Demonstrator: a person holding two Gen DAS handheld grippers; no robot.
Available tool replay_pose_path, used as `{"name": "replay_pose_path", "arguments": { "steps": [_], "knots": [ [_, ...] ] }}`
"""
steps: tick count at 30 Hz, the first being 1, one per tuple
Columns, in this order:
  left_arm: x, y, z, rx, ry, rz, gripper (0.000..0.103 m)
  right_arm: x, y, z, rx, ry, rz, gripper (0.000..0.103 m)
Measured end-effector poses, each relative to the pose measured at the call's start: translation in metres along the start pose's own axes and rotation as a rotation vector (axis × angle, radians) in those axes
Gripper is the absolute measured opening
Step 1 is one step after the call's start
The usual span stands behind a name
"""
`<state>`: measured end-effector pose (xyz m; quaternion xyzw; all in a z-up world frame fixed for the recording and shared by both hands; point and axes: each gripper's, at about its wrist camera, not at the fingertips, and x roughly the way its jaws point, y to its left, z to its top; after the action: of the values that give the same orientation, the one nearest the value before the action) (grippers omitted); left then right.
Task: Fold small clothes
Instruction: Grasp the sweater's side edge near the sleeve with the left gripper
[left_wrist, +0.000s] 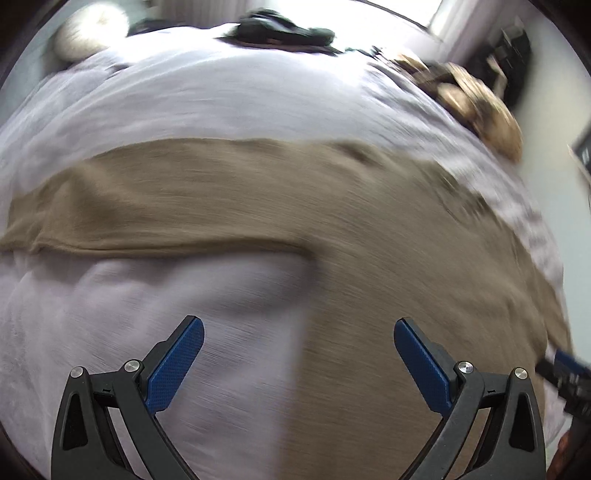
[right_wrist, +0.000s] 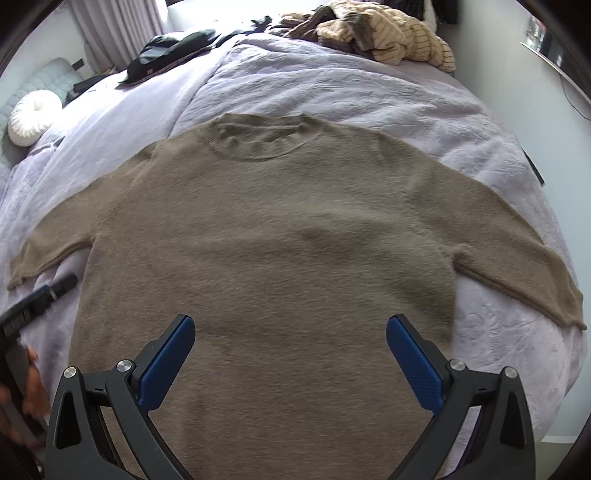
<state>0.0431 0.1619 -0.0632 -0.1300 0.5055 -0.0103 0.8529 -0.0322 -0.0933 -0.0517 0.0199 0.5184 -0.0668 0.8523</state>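
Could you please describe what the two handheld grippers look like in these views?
The left gripper and right gripper match: black plastic frames with triangular cut-outs, round silver bolts at the pivots, and two long fingers faced with textured blue pads. No cables or sleeves are visible.

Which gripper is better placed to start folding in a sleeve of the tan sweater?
Probably the left gripper: its open jaws sit near the sweater by its left sleeve. The right gripper, also open, hangs over the body's middle.

Home bedroom, bed, curtains, round cushion
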Motion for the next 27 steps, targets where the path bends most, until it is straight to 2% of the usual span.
{"name": "replay_pose_path", "arguments": {
  "steps": [6,7,9,11,13,15,17,18,19,20,23,27],
  "knots": [
    [0.000,0.133,0.014,-0.303,-0.088,0.046,0.103,0.011,0.037,-0.007,-0.046,0.032,0.039,0.103],
    [0.002,0.152,0.015,-0.358,-0.091,0.039,0.103,0.012,0.043,-0.007,-0.052,0.035,0.045,0.103],
    [0.007,0.184,0.019,-0.449,-0.111,-0.020,0.103,0.014,0.056,-0.007,-0.069,0.042,0.054,0.103],
    [0.008,0.199,0.026,-0.479,-0.136,-0.031,0.103,0.016,0.070,-0.007,-0.092,0.050,0.061,0.103],
    [0.009,0.206,0.034,-0.482,-0.157,0.002,0.103,0.016,0.081,-0.007,-0.106,0.051,0.068,0.103],
    [0.009,0.213,0.037,-0.505,-0.178,0.043,0.088,0.015,0.087,-0.007,-0.114,0.051,0.082,0.103],
    [0.011,0.222,0.036,-0.537,-0.179,0.060,0.040,0.014,0.092,-0.008,-0.123,0.052,0.100,0.103],
    [0.012,0.225,0.033,-0.541,-0.186,0.044,0.028,0.014,0.094,-0.009,-0.126,0.054,0.105,0.103],
    [0.011,0.227,0.028,-0.539,-0.199,-0.005,0.009,0.014,0.096,-0.010,-0.131,0.057,0.112,0.103],
    [0.009,0.229,0.027,-0.541,-0.207,-0.038,0.007,0.016,0.097,-0.010,-0.138,0.061,0.118,0.103],
    [-0.004,0.227,0.031,-0.514,-0.257,-0.030,0.007,0.016,0.096,-0.011,-0.137,0.054,0.147,0.103],
    [-0.036,0.191,0.045,-0.359,-0.371,-0.016,0.007,0.011,0.086,-0.012,-0.106,0.026,0.192,0.103]
  ]
}}
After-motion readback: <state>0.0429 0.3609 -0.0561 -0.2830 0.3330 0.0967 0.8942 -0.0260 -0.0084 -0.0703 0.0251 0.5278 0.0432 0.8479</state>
